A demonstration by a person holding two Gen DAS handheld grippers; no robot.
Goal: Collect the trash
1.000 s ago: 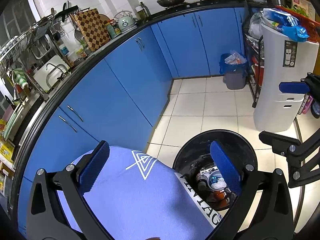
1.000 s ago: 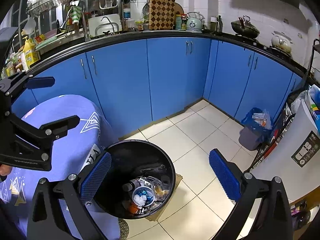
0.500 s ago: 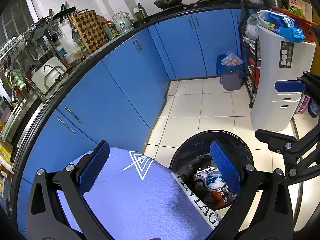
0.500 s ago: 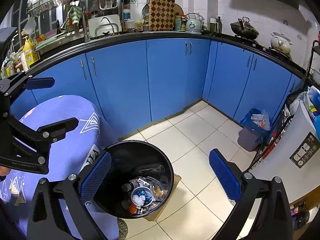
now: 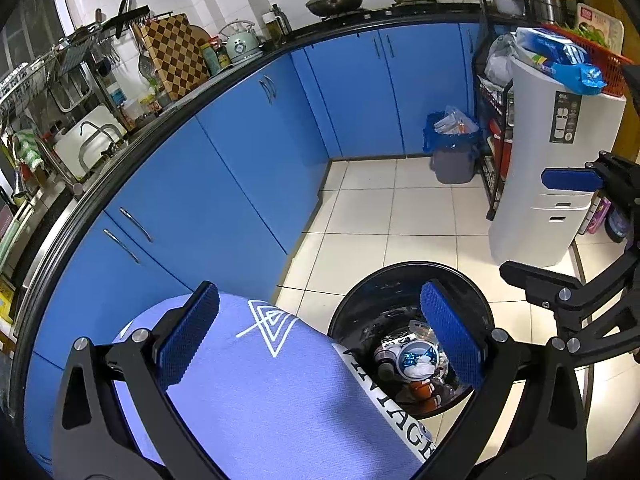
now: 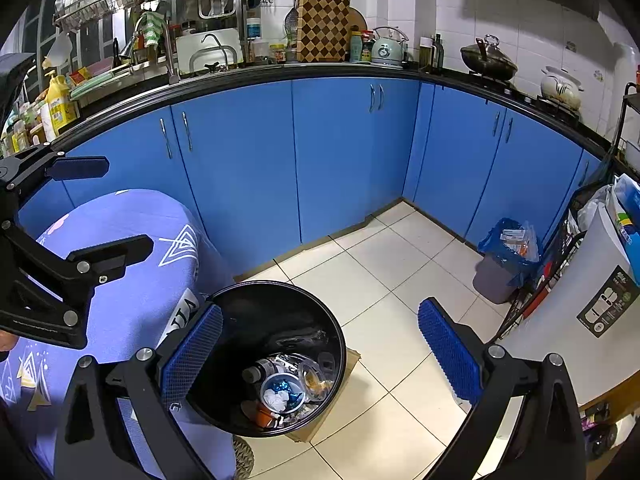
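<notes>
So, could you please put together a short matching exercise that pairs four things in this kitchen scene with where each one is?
Things:
1. black trash bin
2. checkered cutting board
3. small bin with blue liner
4. right claw

Places:
a. leaning upright on the counter against the wall tiles
b. on the floor beside the round table with the purple cloth
c. open and empty, above the black bin
d. on the floor by the far cabinets, next to the wire rack

Pairs: 1-b, 2-a, 3-d, 4-c
</notes>
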